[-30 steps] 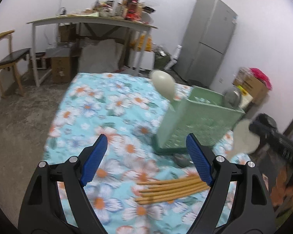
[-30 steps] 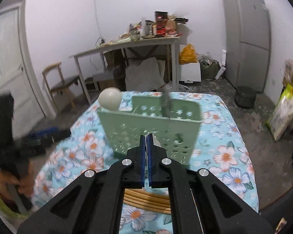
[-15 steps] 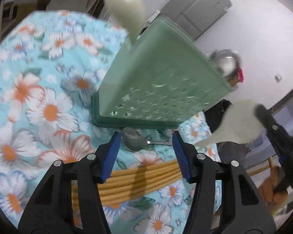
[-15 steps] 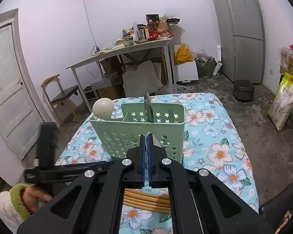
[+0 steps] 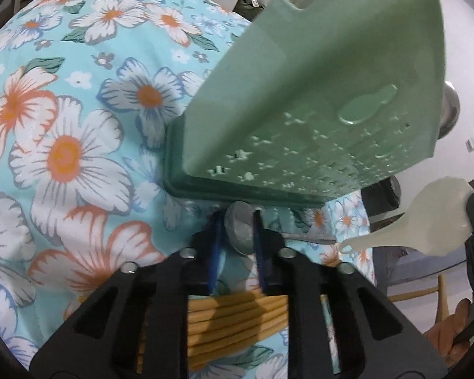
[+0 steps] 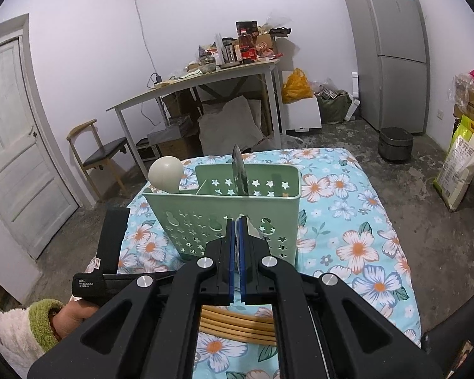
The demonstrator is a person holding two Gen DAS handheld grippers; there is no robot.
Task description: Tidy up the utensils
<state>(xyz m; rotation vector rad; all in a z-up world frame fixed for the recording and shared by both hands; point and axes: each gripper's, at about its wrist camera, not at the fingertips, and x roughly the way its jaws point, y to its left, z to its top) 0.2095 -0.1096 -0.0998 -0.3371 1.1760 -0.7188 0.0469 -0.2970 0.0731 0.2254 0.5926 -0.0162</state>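
Observation:
A green perforated utensil holder (image 6: 227,211) stands on the floral cloth; it also fills the upper left wrist view (image 5: 316,101). It holds a white spoon (image 6: 166,173) and a metal utensil (image 6: 239,173). My left gripper (image 5: 235,230) is low at the holder's base, its blue pads closed around the bowl of a metal spoon (image 5: 238,232) lying on the cloth. My right gripper (image 6: 236,249) is shut on a white plastic spoon (image 5: 426,221), held in the air right of the holder. Wooden chopsticks (image 5: 237,315) lie under the left gripper.
The table with the floral cloth (image 6: 357,221) ends at its right and far edges. Behind it stand a cluttered white table (image 6: 205,79), a chair (image 6: 101,154), a grey fridge (image 6: 388,50) and a door (image 6: 12,145).
My left gripper has dropped down to the holder's base and closed from wide open onto the metal spoon's bowl. My right gripper has risen slightly with the white spoon.

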